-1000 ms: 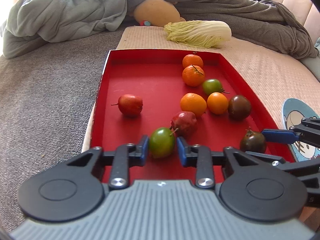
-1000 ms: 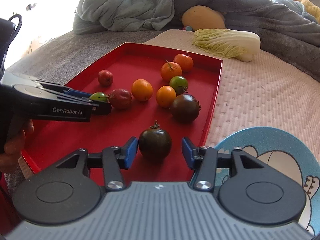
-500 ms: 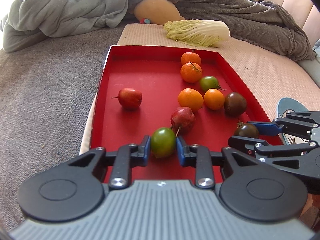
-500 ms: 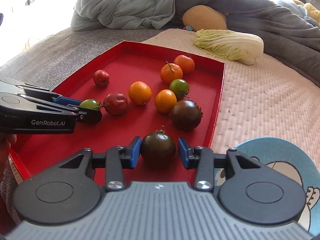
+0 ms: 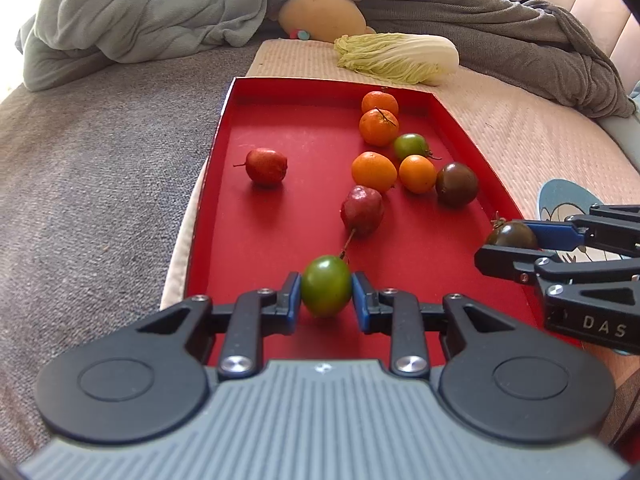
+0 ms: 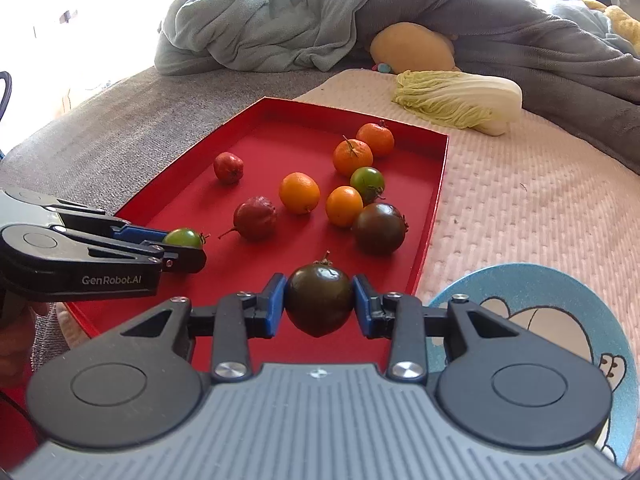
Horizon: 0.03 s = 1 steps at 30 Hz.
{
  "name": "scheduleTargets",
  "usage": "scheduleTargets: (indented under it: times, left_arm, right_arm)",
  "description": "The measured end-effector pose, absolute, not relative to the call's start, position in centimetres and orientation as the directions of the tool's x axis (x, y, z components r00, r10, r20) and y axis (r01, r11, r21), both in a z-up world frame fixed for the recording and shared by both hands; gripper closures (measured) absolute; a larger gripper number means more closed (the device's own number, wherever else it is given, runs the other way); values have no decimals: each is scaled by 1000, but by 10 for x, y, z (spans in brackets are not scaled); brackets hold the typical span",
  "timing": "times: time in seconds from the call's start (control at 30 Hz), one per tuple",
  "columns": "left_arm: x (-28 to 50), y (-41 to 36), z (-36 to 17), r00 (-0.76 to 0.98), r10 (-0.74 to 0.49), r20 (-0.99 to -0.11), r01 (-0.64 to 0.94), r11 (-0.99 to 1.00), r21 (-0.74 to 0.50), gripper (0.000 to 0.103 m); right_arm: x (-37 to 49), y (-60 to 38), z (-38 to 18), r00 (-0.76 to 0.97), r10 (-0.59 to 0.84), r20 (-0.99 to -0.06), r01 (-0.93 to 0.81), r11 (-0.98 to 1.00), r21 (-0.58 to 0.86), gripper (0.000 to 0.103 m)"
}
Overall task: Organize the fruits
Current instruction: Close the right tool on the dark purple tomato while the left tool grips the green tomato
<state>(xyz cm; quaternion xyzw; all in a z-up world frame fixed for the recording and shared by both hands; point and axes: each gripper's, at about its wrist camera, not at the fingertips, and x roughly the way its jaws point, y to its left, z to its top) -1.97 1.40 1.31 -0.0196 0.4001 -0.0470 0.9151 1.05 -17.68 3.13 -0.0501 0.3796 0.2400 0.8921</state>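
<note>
- A green tomato [image 5: 326,285] is sitting clamped in the left hand-held gripper [image 5: 326,298], over the red tray [image 5: 260,240].
- A dark tomato [image 6: 319,299] is being pinched by the right hand-held gripper [image 6: 319,305]; a blue plate [image 6: 560,312] is lying just right of it.

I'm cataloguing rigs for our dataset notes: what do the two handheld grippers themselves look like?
Both match: the left gripper and right gripper have ribbed grey bodies, black linkage arms with round black discs and silver screws, and blue finger pads. White lettering shows on their sides: "GenRobot.AI" on the left, "DAS" on the right. No sleeves visible.
</note>
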Motion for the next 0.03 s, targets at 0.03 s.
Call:
scheduleTargets:
  times: [0.03]
  left_arm:
    - [-23, 13, 14, 677, -98, -729, 68, 995, -70, 72]
  right_arm:
    - [8, -178, 33, 598, 392, -699, -468, 879, 92, 61]
